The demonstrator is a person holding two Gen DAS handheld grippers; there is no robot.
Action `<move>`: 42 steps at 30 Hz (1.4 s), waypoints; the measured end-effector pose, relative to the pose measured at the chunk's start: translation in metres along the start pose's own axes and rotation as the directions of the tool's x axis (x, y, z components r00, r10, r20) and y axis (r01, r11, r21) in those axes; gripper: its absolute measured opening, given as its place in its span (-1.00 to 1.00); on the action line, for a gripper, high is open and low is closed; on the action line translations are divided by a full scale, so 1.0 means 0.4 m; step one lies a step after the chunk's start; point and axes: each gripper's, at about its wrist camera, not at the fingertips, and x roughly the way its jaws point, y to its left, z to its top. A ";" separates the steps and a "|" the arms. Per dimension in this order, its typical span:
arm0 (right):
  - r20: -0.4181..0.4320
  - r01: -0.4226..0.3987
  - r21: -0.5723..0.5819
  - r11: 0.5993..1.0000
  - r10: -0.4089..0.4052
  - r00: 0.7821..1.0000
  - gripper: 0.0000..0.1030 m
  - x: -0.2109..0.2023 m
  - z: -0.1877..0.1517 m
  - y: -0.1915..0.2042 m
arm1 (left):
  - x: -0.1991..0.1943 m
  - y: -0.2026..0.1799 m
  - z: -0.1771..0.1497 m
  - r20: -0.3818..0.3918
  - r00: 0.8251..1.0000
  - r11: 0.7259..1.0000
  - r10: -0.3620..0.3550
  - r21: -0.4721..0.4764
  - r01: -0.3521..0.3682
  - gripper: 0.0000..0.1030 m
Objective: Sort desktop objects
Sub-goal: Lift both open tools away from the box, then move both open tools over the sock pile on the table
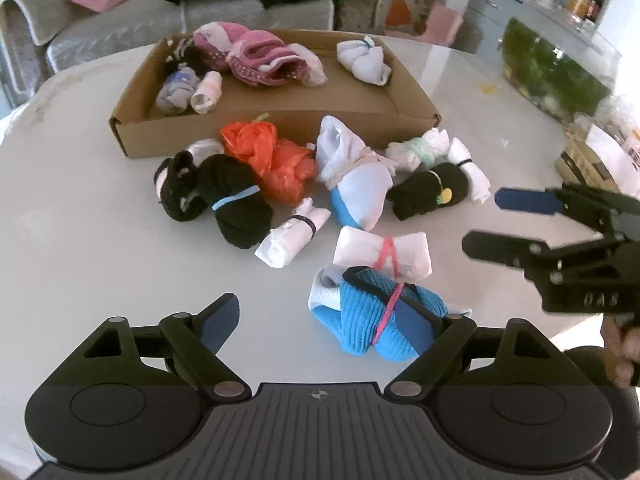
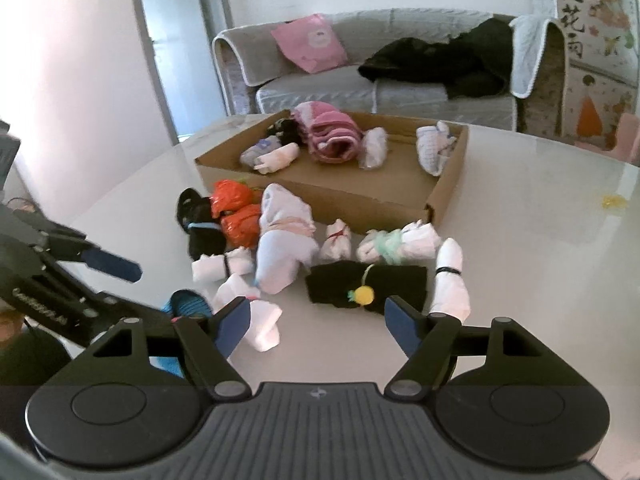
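Socks in a blue bundle (image 1: 380, 320) lie on the surface (image 1: 80, 200) against my spread left claw (image 1: 320, 320)'s right finger, a white roll (image 1: 382, 254) just behind, the cardboard box (image 1: 280, 128) beyond; my right claw (image 2: 318, 320) hovers spread, empty.

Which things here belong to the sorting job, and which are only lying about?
Job:
- cardboard box
- blue sock bundle
- black bundle with pineapple tie
- orange plastic bag
- left gripper, open
- right gripper, open

Lying about:
- sofa
- pink bag
- black clothes
- fish tank
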 end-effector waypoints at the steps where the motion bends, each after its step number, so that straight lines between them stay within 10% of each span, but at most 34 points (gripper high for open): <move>1: -0.005 -0.007 -0.004 1.000 0.007 1.000 0.38 0.002 -0.003 0.003 | 0.002 0.001 -0.001 -0.005 1.000 1.000 0.004 -0.020 -0.004 0.76; 25: -0.098 -0.310 -0.077 0.948 0.302 0.948 0.41 -0.041 -0.092 0.172 | 0.002 -0.004 0.000 -0.096 0.976 0.967 0.195 -0.146 -0.208 0.94; 42: 0.009 -0.079 -0.036 0.996 0.079 0.997 0.43 -0.040 -0.029 -0.014 | 0.022 -0.036 0.010 -0.159 0.928 0.922 0.336 -0.148 -0.359 0.99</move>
